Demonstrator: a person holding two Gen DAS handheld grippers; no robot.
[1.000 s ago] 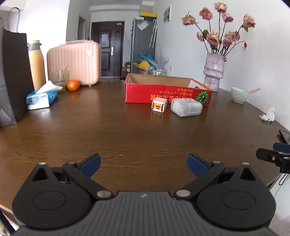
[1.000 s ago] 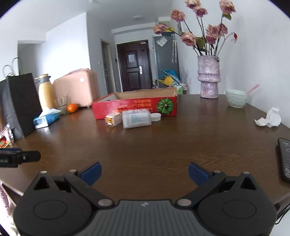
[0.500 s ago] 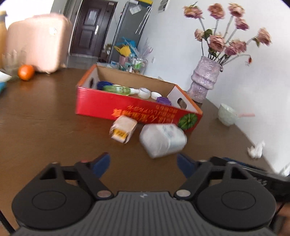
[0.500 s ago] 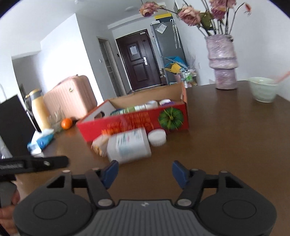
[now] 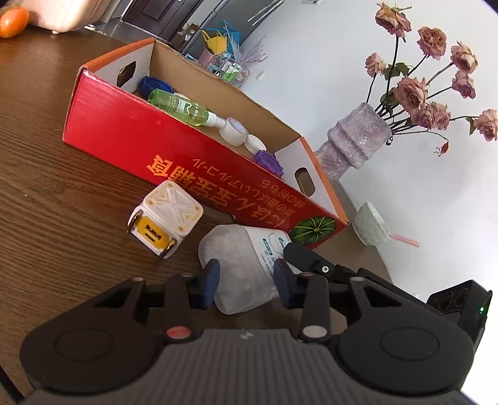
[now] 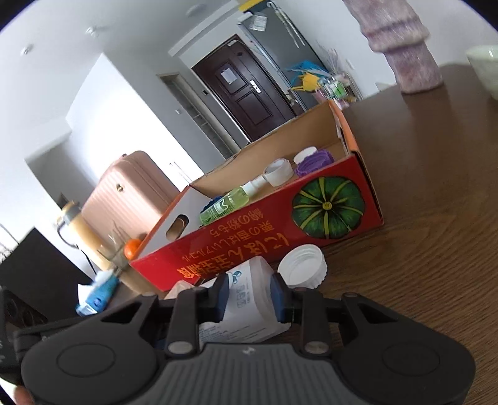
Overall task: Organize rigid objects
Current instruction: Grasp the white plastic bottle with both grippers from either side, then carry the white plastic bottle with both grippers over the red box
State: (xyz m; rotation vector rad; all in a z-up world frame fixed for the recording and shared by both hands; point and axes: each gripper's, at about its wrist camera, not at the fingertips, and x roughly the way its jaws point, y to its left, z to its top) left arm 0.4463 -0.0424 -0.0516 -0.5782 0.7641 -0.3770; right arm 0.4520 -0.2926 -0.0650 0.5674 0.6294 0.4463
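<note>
A white translucent bottle (image 5: 242, 249) lies on its side on the brown table, just in front of the red cardboard box (image 5: 130, 137). My left gripper (image 5: 247, 282) straddles the bottle's base end. Its jaws are closing, with the blue pads right at the bottle's sides. My right gripper (image 6: 249, 296) is closing on the labelled end of the same bottle (image 6: 249, 280), pads pressed against it. The right gripper's finger (image 5: 311, 258) shows beside the bottle in the left wrist view. A white screw cap (image 6: 302, 264) lies by the box (image 6: 255, 246).
A white and yellow cube plug (image 5: 165, 215) lies left of the bottle. The box holds a green spray bottle (image 5: 177, 106), white lids and a purple lid (image 5: 267, 159). A vase of flowers (image 5: 351, 146), a pale bowl (image 5: 370, 224), an orange (image 5: 12, 18) and a pink suitcase (image 6: 124, 193) stand around.
Both grippers have come forward across the table to the bottle and rolled. Their jaws went from wide open to narrow around it.
</note>
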